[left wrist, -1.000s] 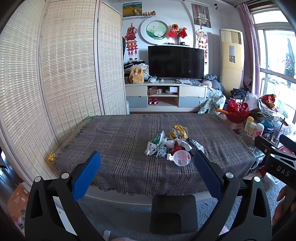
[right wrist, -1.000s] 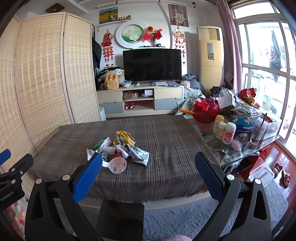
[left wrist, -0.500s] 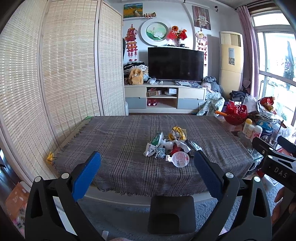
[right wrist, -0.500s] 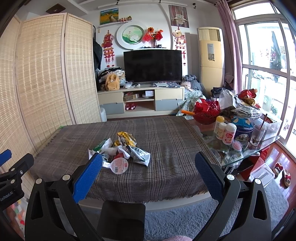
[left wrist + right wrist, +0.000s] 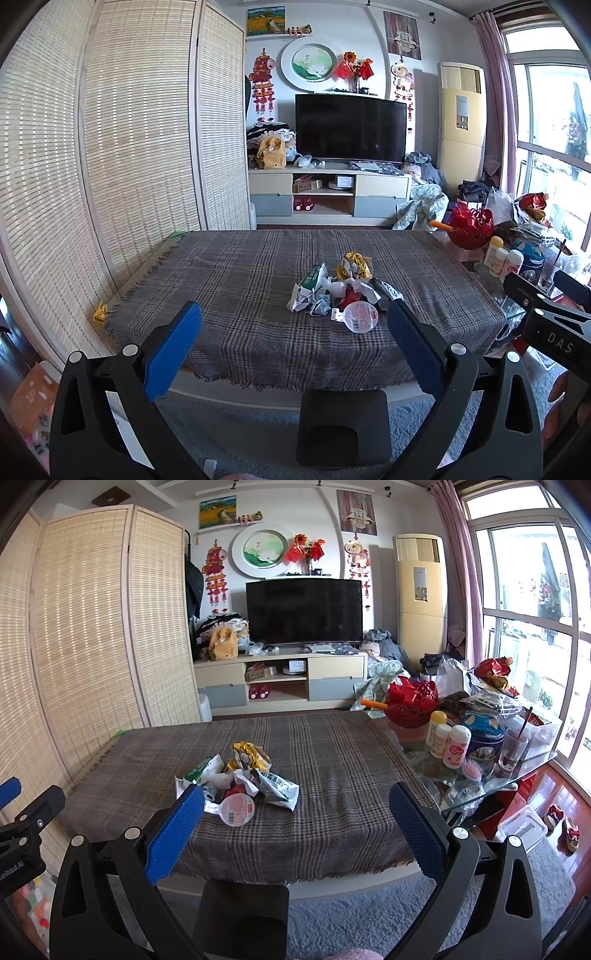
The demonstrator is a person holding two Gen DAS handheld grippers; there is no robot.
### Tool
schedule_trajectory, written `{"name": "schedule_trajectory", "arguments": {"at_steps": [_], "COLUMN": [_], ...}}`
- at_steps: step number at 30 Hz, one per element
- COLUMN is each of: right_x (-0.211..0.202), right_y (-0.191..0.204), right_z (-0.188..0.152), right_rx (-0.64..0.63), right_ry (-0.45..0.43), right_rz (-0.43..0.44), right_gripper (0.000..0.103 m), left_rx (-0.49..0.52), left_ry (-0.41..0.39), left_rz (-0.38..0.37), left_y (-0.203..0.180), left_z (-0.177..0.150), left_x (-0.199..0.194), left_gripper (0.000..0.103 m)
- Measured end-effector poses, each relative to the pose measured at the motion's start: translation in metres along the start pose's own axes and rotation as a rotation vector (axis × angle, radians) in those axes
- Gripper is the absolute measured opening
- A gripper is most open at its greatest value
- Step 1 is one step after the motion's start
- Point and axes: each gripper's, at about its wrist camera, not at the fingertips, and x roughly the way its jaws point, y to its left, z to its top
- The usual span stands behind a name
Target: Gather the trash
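A pile of trash (image 5: 340, 291) lies on the plaid-covered table (image 5: 240, 280): crumpled wrappers, a yellow foil packet (image 5: 354, 264), a green-white packet (image 5: 310, 278) and a round plastic lid (image 5: 360, 316). The pile also shows in the right wrist view (image 5: 240, 779), with its lid (image 5: 238, 808) nearest me. My left gripper (image 5: 293, 341) is open and empty, held off the table's near edge. My right gripper (image 5: 295, 825) is open and empty, also short of the table.
A glass side table (image 5: 480, 775) at the right holds bottles, a tin, a cup and a red basket (image 5: 412, 701). A TV stand (image 5: 280, 679) is at the far wall. Bamboo screens (image 5: 110, 147) line the left. Grey carpet (image 5: 351, 923) lies below.
Both grippers have drawn back slightly from the table, so the trash pile sits a little farther and higher in both views. The jaws stay open.
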Motion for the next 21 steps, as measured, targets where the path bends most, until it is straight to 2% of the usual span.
{"name": "schedule_trajectory", "arguments": {"at_steps": [21], "right_x": [0.0016], "right_y": [-0.0014], "right_z": [-0.0015], "right_rx": [0.000], "right_ry": [0.002], "right_rz": [0.002], "right_gripper": [0.100], "left_rx": [0.004], "left_ry": [0.003], "left_rz": [0.004], "left_y": [-0.0003], "left_z": [-0.0001], "left_x": [0.0017], "left_gripper": [0.095]}}
